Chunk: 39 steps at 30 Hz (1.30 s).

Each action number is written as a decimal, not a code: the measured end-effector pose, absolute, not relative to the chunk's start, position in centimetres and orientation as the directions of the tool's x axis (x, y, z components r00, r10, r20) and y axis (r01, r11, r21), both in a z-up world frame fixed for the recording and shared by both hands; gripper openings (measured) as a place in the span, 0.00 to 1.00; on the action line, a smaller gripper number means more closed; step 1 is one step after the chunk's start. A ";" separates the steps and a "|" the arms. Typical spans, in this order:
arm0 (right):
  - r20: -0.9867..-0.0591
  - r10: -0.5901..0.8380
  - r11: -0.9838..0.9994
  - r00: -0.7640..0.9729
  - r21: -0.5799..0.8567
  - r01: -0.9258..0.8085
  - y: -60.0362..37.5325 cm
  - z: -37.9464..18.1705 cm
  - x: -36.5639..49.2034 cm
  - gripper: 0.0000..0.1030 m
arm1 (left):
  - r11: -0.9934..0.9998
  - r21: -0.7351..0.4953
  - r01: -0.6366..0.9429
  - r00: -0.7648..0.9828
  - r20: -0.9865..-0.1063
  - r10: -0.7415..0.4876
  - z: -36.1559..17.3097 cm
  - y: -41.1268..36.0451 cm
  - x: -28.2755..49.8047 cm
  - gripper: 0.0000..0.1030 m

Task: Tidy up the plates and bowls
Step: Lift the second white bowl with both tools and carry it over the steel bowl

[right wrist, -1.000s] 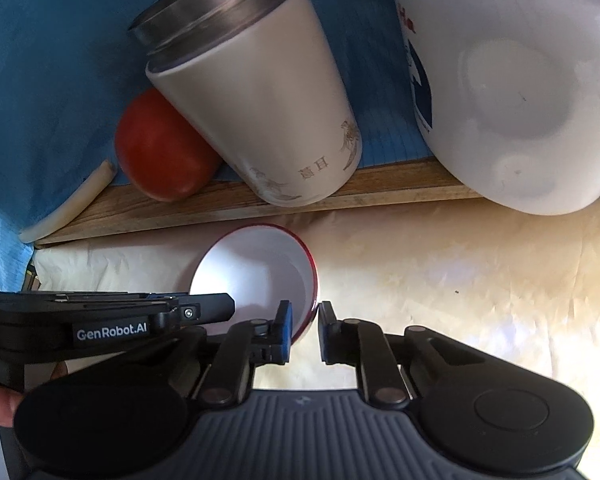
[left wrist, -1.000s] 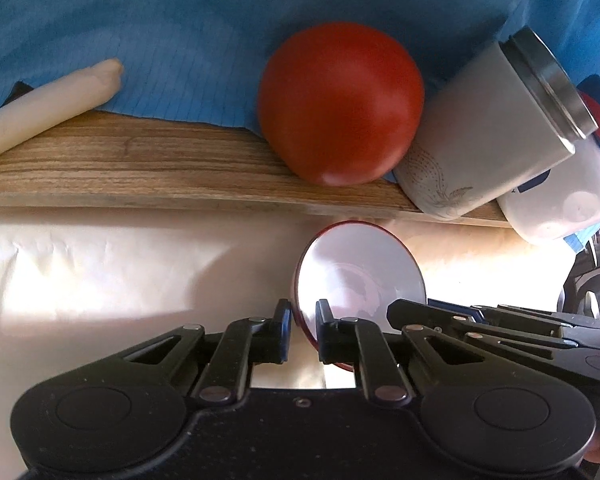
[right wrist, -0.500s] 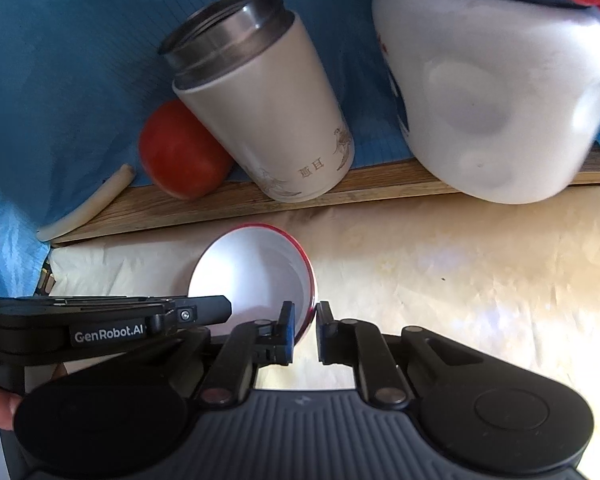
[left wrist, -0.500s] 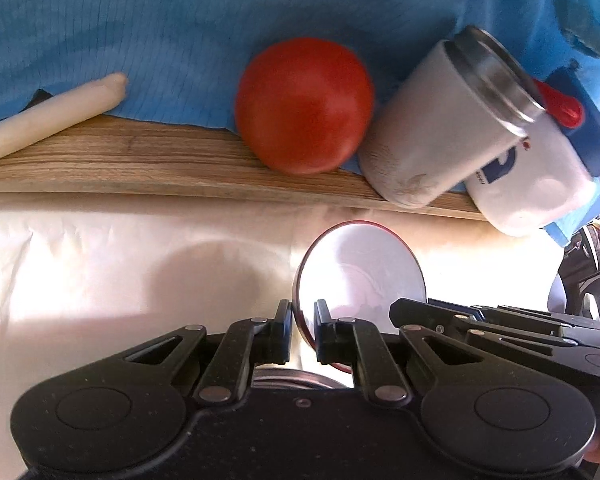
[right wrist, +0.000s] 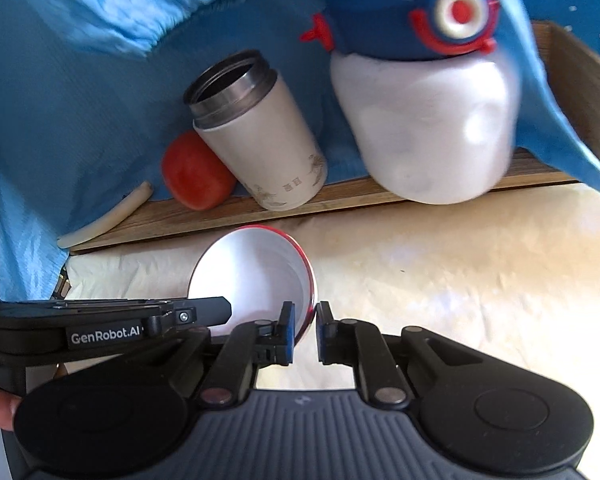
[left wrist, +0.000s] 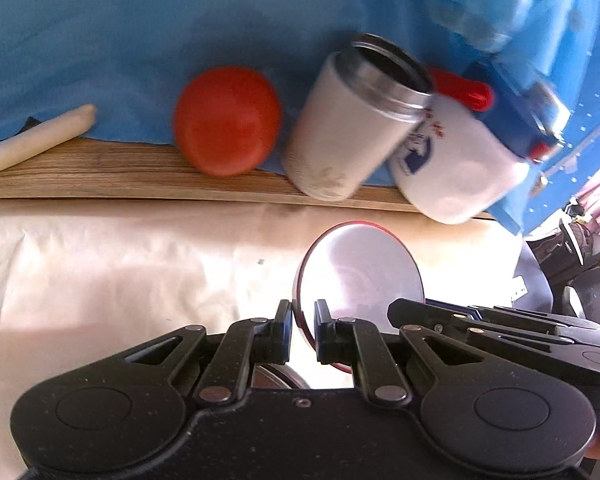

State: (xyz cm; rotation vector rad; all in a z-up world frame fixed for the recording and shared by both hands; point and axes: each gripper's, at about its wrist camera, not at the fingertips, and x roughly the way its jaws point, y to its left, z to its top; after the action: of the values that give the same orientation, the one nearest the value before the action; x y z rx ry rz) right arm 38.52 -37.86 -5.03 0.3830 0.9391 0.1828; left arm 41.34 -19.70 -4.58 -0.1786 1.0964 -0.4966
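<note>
Both grippers have drawn back and up from the shelf since the earlier frame: the tomato point(left wrist: 227, 121), cup point(left wrist: 354, 122) and jug point(left wrist: 460, 160) now sit smaller and higher in the left view, while the bowl point(left wrist: 358, 270) keeps its place low in the middle.

That bowl, white inside with a red rim, hangs between the two grippers. In the left view the left gripper point(left wrist: 302, 330) has its jaws pinching the bowl's left rim, and the right gripper point(left wrist: 500, 324) comes in from the lower right to the opposite edge. In the right view the right gripper point(right wrist: 304, 330) pinches the bowl point(right wrist: 254, 280) at its right rim, the jaws nearly together with only the thin wall between them.

I judge the step to be carrying the bowl to its stacking place. To do it well, both hands should travel together at one pace and keep the rim level, since a thin rim pinch can twist or slip if one side leads.

Below lies a cream, wrinkled cloth point(right wrist: 440, 280) over the table, brightly sunlit. Behind it a wooden shelf point(left wrist: 100, 176) holds a pale stick point(left wrist: 36, 142) at upper left, then the tomato, cup and jug, all backed by blue fabric point(left wrist: 180, 20). Dim room clutter shows at the far right of the left view.
</note>
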 end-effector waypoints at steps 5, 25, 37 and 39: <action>-0.750 0.297 0.920 0.591 0.390 0.032 -39.1 -4.7 36.4 0.11 | 0.862 -0.394 0.318 0.349 -0.797 -0.493 -4.0 -20.9 39.9 0.11; -0.775 0.269 0.926 0.572 0.371 0.068 -43.5 -3.9 29.5 0.11 | 0.820 -0.429 0.378 0.280 -0.791 -0.543 -2.3 -24.6 34.1 0.12; -0.801 0.314 0.919 0.509 0.391 0.049 -43.1 -5.1 27.9 0.11 | 0.833 -0.420 0.360 0.215 -0.831 -0.513 -3.5 -24.2 31.4 0.14; -0.805 0.320 0.918 0.499 0.393 0.045 -43.0 -5.3 27.7 0.11 | 0.835 -0.424 0.351 0.199 -0.837 -0.509 -3.9 -24.1 31.2 0.14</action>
State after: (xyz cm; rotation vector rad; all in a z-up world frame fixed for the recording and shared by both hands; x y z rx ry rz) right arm 27.73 -43.01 -5.27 0.3903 1.0416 0.1713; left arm 31.15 -24.06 -3.89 -0.1513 1.2322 -0.6044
